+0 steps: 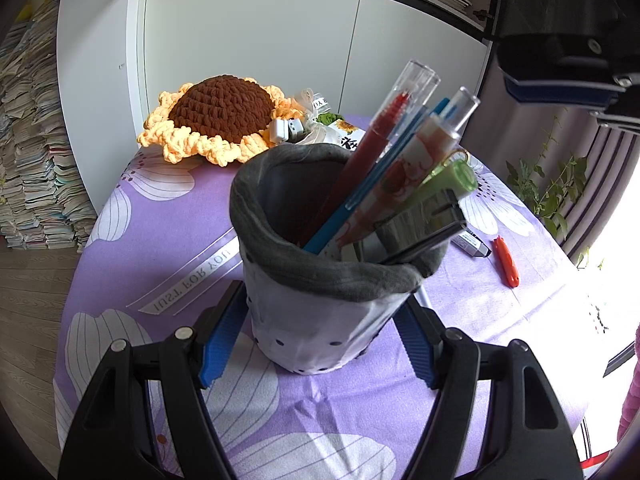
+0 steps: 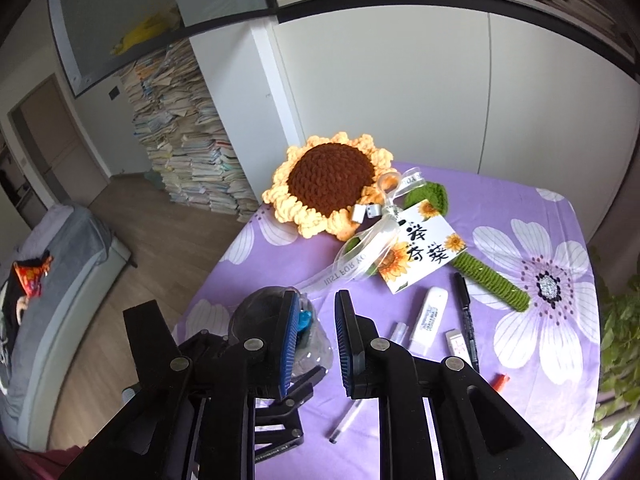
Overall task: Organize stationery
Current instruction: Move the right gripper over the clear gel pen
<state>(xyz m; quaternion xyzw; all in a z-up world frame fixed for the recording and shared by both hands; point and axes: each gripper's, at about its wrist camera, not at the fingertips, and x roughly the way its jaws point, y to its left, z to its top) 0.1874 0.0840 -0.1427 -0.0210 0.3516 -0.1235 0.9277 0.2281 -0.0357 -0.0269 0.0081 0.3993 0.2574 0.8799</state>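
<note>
The pen holder [image 1: 320, 272], a soft grey-lined fabric cup, stands near the middle of the table [image 1: 168, 224], and the left gripper [image 1: 320, 340] grasps it low down, its blue fingers [image 1: 222, 340] pressed against the cup's two sides. Several items already stand in it: a red pen [image 1: 368, 148], a blue pen [image 1: 360, 196], an orange-patterned pen [image 1: 404, 176], a green highlighter [image 1: 444, 180] and a metal clip-like piece at the rim, which is hard to identify.

By my reading, the job is a good part done but not finished. Loose stationery lies toward the table's right edge: a white correction-tape case [image 2: 430, 314], a black marker [image 2: 466, 316], a small eraser [image 2: 456, 340], a clear cap-like piece [image 2: 398, 332], an orange cutter [image 2: 500, 380] and a clear pen [image 2: 348, 420] near the front edge. The crocheted sunflower [image 2: 328, 184] with its card sits at the far edge, apart from the work.

The right gripper [image 2: 318, 344] hovers over the table with its fingers parted a little and nothing between them.

The cup's inside bottom is hidden, so how many things it holds is uncertain. In the right wrist view the holder is mostly blocked by the gripper's own finger, and the clear pen is partly covered by the gripper body.
</note>
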